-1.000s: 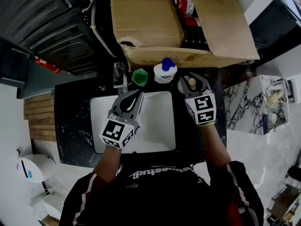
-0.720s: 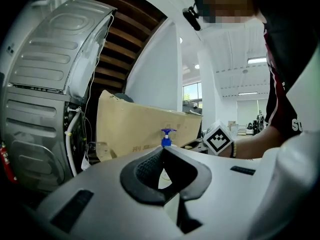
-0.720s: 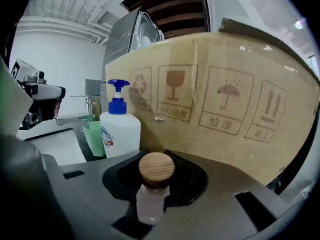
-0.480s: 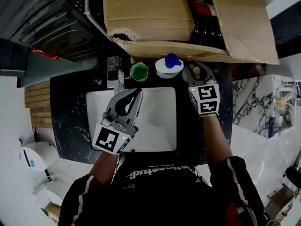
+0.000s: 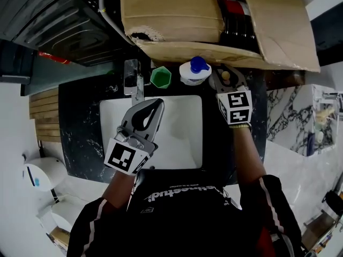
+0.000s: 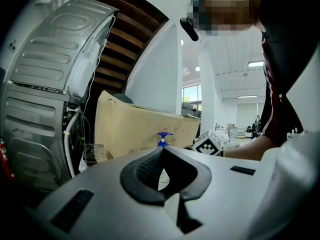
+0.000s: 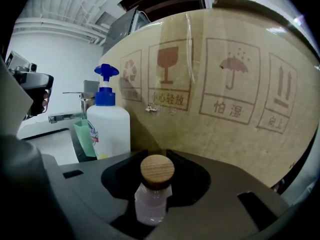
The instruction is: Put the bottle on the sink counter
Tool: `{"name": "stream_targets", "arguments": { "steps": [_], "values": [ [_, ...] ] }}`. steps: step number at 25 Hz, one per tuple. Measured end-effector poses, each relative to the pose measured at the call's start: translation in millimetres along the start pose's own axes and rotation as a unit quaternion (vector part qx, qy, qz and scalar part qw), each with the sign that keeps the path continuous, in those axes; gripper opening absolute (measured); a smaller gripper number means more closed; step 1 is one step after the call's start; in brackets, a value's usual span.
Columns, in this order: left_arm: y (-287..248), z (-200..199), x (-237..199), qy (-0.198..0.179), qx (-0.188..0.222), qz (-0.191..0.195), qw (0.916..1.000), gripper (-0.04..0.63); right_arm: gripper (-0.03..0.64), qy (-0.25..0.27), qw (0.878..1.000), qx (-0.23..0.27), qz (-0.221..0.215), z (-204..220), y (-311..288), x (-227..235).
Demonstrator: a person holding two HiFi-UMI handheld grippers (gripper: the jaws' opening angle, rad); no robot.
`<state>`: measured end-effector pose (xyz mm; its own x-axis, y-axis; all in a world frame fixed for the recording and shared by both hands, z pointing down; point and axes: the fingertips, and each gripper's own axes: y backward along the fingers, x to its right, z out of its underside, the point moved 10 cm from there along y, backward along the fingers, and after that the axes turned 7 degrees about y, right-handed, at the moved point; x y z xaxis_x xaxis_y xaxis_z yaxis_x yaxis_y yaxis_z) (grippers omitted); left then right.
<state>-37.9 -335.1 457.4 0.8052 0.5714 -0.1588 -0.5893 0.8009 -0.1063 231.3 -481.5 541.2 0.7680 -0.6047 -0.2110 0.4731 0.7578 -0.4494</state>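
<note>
Right gripper view: jaws opening around corked bottle [image 7: 152,199]

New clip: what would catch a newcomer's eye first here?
A big cardboard box looms behind the black counter. Before it, the right gripper, jaws opening, straddles a small cork-stoppered bottle beside a white pump bottle. The left gripper hangs shut above the white sink.

Small bottle [image 7: 151,200], clear pale body w/ round wooden cork, is standing upright btwn the jaws of my right gripper [image 7: 154,159], which are opening round it. Black white-veined sink counter [image 5: 80,138] is lying below the jaws.
</note>
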Motion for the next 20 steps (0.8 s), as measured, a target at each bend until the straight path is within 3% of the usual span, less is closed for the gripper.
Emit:
{"name": "stream_targets", "arguments": {
  "steps": [4, 12, 17, 20],
  "values": [
    [15.3, -8.0, 6.8, -0.003, 0.004, 0.000, 1.0000, 0.014, 0.175, -0.002, 1.000, -0.003, 0.000, -8.5, 13.6, -2.1],
    [75.3, -24.7, 20.7, 0.000, 0.029, -0.014, 0.9995, 0.014, 0.210, -0.005, 0.998, -0.012, 0.055, -13.5, 70.6, -5.9],
    [128.4, -35.2, 29.2, -0.008, 0.049, -0.025, 0.9985, 0.014, 0.204, -0.005, 0.998, 0.026, 0.062, -37.4, 129.8, -43.9],
    [166.5, -41.2, 31.7, -0.011, 0.062, -0.033, 0.9975, 0.014, 0.164, -0.002, 0.997, 0.050, 0.056, -57.8, 162.5, -82.7]
  ]
}}
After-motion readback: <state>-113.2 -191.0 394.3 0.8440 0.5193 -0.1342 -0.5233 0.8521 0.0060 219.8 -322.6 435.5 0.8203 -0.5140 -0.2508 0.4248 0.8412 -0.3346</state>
